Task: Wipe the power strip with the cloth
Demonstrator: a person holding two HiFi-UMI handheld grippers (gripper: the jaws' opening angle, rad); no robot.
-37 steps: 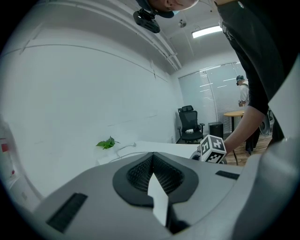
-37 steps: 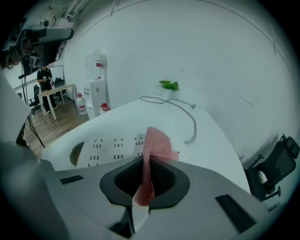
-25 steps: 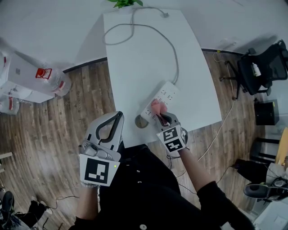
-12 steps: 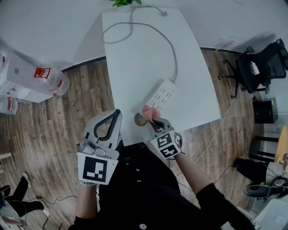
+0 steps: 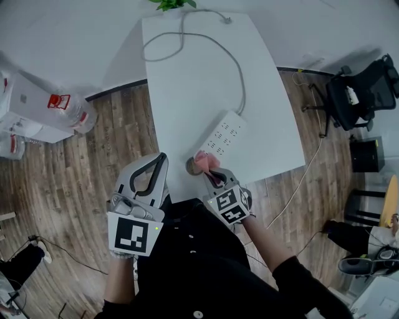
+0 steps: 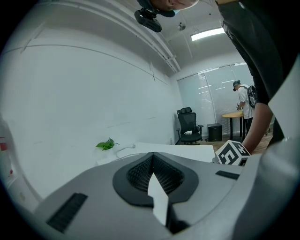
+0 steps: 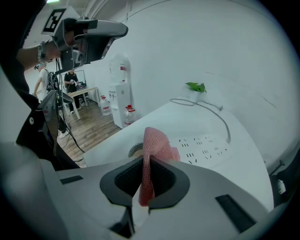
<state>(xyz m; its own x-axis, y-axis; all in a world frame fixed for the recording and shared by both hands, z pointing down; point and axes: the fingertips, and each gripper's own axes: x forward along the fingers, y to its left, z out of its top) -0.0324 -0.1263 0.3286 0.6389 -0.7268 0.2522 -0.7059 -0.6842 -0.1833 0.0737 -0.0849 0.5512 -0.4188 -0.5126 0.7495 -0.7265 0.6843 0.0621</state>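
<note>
A white power strip (image 5: 224, 135) lies diagonally on the white table (image 5: 187, 75), its grey cord (image 5: 232, 59) looping to the far end. In the right gripper view the power strip (image 7: 206, 146) sits just beyond the jaws. My right gripper (image 5: 211, 172) is shut on a pink cloth (image 5: 206, 162), held near the table's front edge, just short of the strip's near end; the cloth (image 7: 153, 154) stands folded between the jaws. My left gripper (image 5: 154, 167) hangs off the table's left front, jaws closed on nothing.
A round grommet hole (image 5: 192, 165) sits in the table beside the cloth. A green plant (image 5: 173, 4) is at the far end. A water jug (image 5: 73, 109) stands on the wood floor at left, a black office chair (image 5: 361, 93) at right.
My right gripper has pulled back toward me with the pink cloth, off the strip's near end to the table's front edge. The left gripper has stayed put.
</note>
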